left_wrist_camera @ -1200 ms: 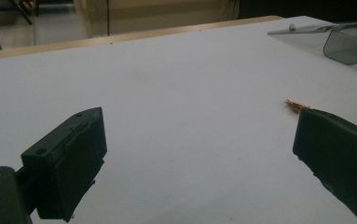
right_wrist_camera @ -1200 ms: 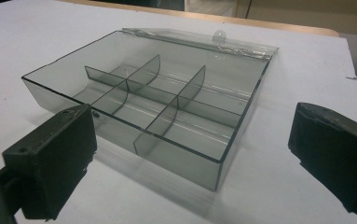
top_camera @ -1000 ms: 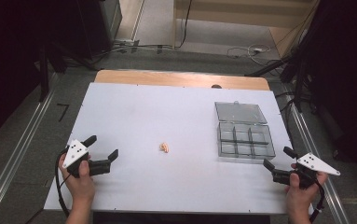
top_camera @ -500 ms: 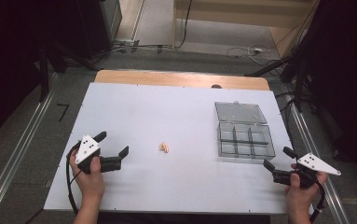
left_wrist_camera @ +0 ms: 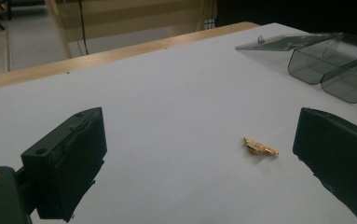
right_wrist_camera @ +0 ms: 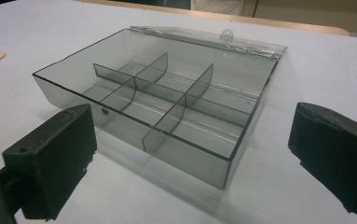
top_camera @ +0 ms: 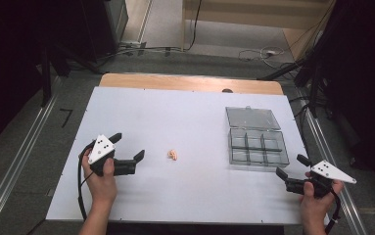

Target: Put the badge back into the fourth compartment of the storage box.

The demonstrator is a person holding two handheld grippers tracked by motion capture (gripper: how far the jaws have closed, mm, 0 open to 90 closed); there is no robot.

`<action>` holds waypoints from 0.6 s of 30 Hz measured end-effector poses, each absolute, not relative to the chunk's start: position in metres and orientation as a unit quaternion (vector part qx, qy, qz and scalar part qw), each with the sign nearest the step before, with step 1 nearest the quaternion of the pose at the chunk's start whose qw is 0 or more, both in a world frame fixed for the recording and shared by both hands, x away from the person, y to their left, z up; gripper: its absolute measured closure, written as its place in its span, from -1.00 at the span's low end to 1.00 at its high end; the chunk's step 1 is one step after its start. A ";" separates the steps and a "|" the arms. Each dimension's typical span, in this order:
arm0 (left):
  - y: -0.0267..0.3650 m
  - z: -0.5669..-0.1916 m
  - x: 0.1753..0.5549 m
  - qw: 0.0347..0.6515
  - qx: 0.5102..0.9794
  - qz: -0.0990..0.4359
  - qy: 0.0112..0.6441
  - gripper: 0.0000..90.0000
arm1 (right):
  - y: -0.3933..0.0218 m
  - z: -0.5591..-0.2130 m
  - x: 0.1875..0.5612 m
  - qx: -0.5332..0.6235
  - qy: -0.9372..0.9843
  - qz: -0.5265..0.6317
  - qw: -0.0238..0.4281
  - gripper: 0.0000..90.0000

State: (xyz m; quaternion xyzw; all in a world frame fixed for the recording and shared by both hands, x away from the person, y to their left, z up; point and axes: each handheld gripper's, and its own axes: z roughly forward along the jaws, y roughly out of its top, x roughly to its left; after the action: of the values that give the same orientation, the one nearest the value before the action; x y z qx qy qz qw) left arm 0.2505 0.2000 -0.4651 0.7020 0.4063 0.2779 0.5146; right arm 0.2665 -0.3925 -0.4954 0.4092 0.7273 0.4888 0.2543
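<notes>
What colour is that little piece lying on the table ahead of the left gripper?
Golden orange, shiny; the piece shows best in the left gripper view.

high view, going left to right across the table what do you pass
left tongs → small gold piece → clear divided box with its lid open → right tongs
</notes>
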 end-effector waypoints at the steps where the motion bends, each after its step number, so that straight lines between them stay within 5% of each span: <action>1: 0.199 -0.464 0.252 0.515 0.703 0.277 0.405 -0.92 | -0.393 -0.495 0.267 0.408 0.727 0.490 0.254 -1.00; 18: 0.174 -0.458 0.280 0.510 0.717 0.256 0.400 -0.92 | -0.393 -0.496 0.267 0.410 0.726 0.490 0.254 -1.00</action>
State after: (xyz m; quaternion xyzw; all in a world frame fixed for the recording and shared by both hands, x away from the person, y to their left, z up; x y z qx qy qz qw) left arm 0.2801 0.1737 -0.4576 0.7171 0.4004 0.2562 0.5097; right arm 0.2667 -0.3927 -0.4956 0.4100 0.7264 0.4895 0.2541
